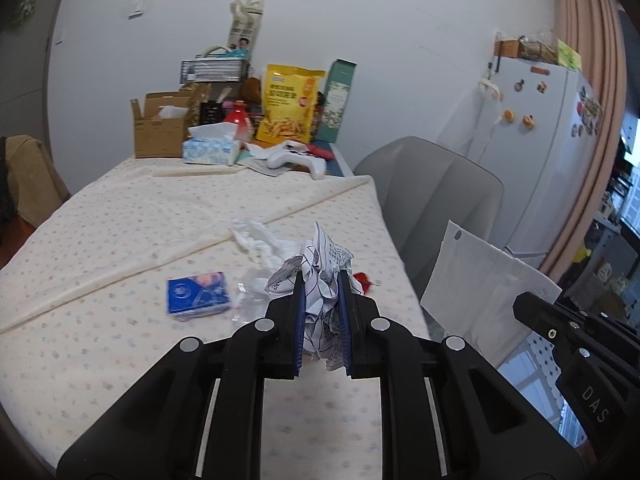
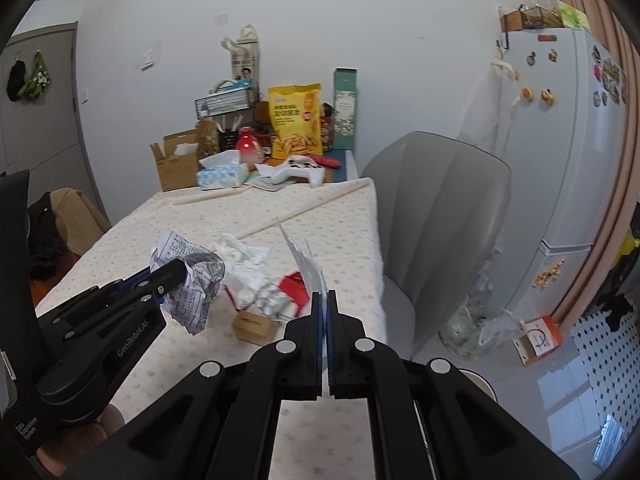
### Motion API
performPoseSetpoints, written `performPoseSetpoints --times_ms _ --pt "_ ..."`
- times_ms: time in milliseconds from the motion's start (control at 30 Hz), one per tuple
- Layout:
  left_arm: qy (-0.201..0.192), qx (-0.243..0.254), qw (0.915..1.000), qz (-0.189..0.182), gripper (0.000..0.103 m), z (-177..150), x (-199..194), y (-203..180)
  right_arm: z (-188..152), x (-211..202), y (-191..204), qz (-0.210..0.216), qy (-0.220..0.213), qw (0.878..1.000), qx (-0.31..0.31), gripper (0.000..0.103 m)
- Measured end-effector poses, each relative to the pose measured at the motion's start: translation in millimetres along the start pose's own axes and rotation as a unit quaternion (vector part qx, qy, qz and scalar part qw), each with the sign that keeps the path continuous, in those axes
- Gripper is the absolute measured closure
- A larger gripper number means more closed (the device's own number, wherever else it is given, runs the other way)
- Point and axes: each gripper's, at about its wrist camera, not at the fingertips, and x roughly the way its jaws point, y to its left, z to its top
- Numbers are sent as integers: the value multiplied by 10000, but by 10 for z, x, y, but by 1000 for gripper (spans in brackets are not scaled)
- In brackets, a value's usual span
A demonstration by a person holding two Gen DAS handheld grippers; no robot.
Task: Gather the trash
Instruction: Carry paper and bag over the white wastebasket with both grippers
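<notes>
We count two pieces of trash in hand and four loose on the table (image 1: 100, 208): one white tissue wad (image 1: 256, 236), one blue packet (image 1: 198, 293), one red wrapper (image 2: 294, 285), one small cardboard box (image 2: 255, 326). Left gripper (image 1: 322, 280), angled downward over the table, clamps a crumpled printed paper (image 1: 320, 272). Right gripper (image 2: 325, 300), likewise angled down, pinches a flat white sheet (image 2: 306, 266), raised beside the table's right edge.
</notes>
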Motion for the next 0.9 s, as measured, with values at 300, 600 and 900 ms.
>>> performPoseSetpoints --times_ms 300,600,900 --pt "161 346 9981 -486 88 -36 246 -735 -114 -39 -682 -476 66 9981 396 100" --pt "393 739 9927 -871 88 -168 486 -1497 -263 -51 -1340 -919 165 9925 793 100" --pt "722 1132 9855 -1037 88 -342 780 -2067 -498 34 -1944 -1105 264 9845 1338 100"
